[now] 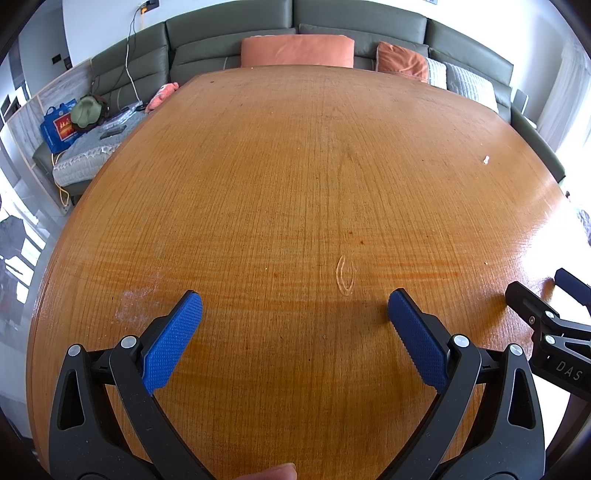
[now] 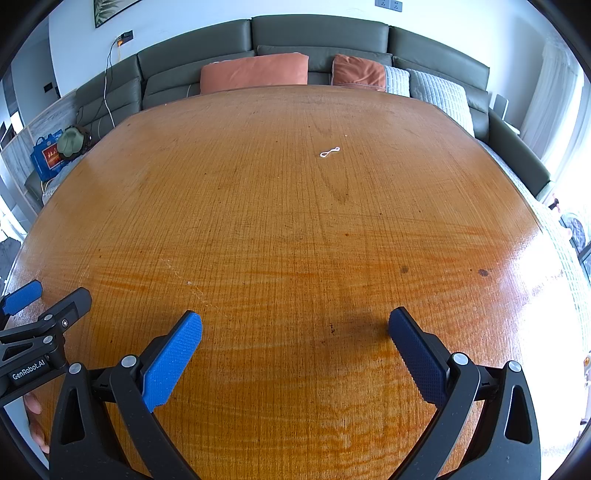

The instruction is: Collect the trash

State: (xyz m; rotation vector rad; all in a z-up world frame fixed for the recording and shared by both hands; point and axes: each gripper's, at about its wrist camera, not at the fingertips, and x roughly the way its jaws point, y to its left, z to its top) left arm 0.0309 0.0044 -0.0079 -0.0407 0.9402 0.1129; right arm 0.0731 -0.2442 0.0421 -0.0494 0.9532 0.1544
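Both tools hover spread and empty, right tool (image 2: 295, 332) and left tool (image 1: 295, 314), and that thin white scrap (image 2: 330, 151) far across the bench (image 2: 258, 221) could easily slip flat under the pads.

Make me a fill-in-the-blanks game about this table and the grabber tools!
1. The small white twisted scrap lies on the round ____ table.
2. Both the left tool and the right tool are ____.
3. The long cushion on the grey sofa is ____.

Missing words: wooden; open; orange
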